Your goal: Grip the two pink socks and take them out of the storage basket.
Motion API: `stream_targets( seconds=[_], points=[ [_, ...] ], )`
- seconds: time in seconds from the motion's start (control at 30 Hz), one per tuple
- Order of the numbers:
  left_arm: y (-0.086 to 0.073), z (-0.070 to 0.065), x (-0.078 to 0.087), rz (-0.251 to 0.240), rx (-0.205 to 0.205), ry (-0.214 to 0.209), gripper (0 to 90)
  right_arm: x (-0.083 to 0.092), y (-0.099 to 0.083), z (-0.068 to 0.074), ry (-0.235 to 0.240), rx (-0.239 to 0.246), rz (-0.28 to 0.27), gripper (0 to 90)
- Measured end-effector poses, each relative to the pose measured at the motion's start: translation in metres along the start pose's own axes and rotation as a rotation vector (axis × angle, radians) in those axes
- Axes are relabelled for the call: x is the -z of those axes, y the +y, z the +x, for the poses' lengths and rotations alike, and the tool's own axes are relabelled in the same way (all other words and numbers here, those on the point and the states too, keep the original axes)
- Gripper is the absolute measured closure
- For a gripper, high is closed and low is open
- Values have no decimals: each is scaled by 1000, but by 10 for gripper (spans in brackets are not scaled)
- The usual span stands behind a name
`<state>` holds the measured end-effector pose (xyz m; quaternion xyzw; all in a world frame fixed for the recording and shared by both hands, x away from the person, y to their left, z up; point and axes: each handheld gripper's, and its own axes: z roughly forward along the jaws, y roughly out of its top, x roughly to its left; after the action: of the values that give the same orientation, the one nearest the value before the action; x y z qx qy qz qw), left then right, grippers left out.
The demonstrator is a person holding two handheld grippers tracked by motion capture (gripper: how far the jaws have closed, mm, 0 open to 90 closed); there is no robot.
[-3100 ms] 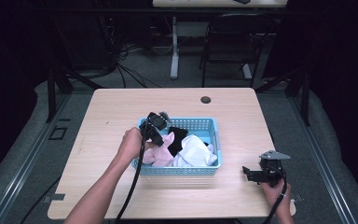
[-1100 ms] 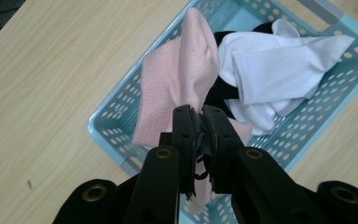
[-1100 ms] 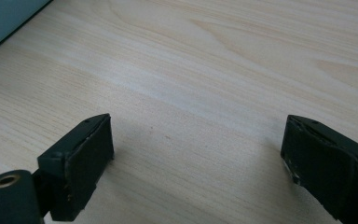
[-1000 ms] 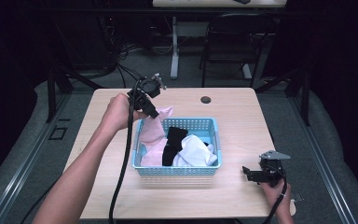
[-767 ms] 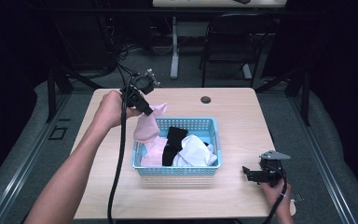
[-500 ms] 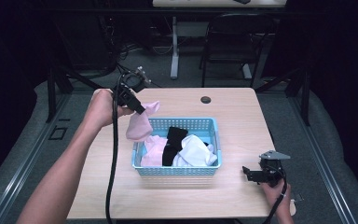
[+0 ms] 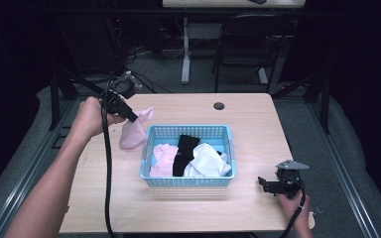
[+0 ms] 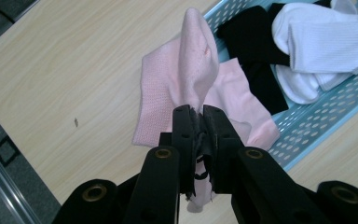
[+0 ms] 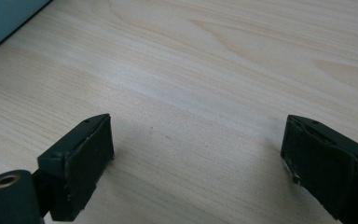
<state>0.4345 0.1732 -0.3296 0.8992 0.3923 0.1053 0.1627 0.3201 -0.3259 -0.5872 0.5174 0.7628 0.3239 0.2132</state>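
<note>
A pink sock (image 7: 134, 132) (image 8: 193, 77) hangs in the air left of the blue basket (image 7: 148, 144), above the table. My left gripper (image 7: 133, 117) (image 8: 197, 122) is shut on its upper end. Another pink sock (image 7: 161, 161) (image 8: 244, 105), a black sock (image 7: 185, 148) (image 8: 256, 51) and white socks (image 7: 208, 161) (image 8: 319, 42) lie in the blue basket (image 8: 326, 105). My right gripper (image 7: 264, 184) (image 9: 196, 161) rests low over the table's front right, jaws wide apart with nothing between them.
A dark round grommet (image 7: 219, 105) sits near the table's far edge. Bare wooden tabletop (image 7: 99, 178) lies left of and in front of the basket. A chair (image 7: 243, 44) and desk legs stand beyond the table. A basket corner (image 9: 0, 14) is near the right gripper.
My left gripper has lifted the pink sock out of the basket and carried it left, so it now hangs outside the basket's left wall. The right gripper has stayed in place.
</note>
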Motion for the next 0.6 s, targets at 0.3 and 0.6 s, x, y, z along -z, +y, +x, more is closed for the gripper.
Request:
stream_targets(
  seconds=[0.3, 0.6],
  points=[
    [-17, 19, -2, 20, 60, 8, 832, 0, 0, 0, 0, 3, 2, 87],
    [-40, 41, -11, 36, 108, 27, 833, 0, 0, 0, 0, 3, 1, 87]
  ],
)
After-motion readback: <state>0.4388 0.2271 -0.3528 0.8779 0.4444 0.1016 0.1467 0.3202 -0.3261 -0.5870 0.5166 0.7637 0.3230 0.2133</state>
